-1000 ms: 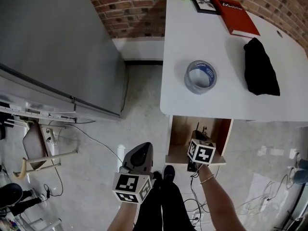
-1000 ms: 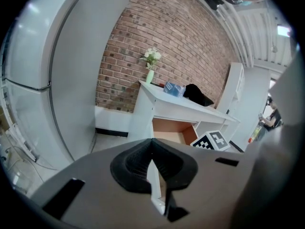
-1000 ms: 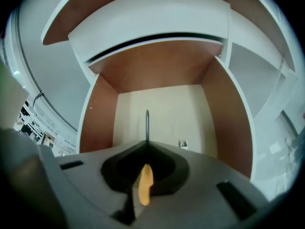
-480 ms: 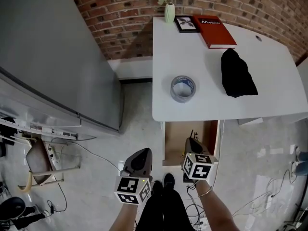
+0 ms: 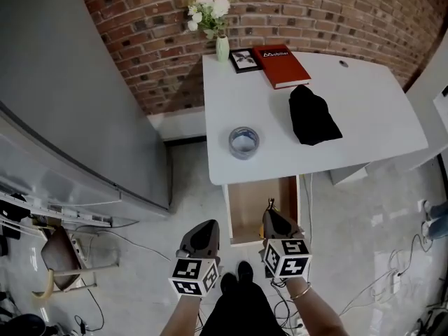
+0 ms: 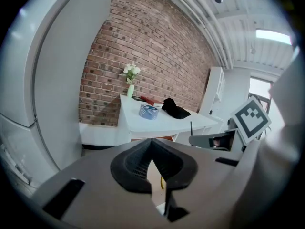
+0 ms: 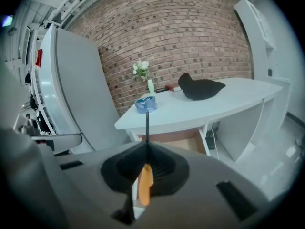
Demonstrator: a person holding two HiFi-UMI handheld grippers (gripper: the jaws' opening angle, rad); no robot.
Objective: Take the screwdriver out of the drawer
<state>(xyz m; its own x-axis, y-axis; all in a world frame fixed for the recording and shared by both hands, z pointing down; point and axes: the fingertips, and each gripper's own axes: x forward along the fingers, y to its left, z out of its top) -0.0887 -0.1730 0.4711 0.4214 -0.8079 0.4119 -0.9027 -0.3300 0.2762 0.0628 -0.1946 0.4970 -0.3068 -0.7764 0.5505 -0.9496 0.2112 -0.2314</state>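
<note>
Screwdriver (image 7: 144, 176): orange handle pinched in right gripper (image 7: 147, 146), over open drawer's (image 5: 250, 212) front edge.
Left gripper (image 6: 152, 146): jaws pressed together, empty.
Desk (image 5: 371, 135): tape roll (image 5: 243, 141) near front edge; black cloth (image 5: 312, 115) mid-top.

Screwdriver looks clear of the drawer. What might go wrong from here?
The right gripper pinches the screwdriver only by its orange handle; the long shaft sticks out ahead and may pivot or slip.
That shaft points toward the white desk; pushing forward may strike its edge.
The drawer stands open below, easy to bump.
</note>
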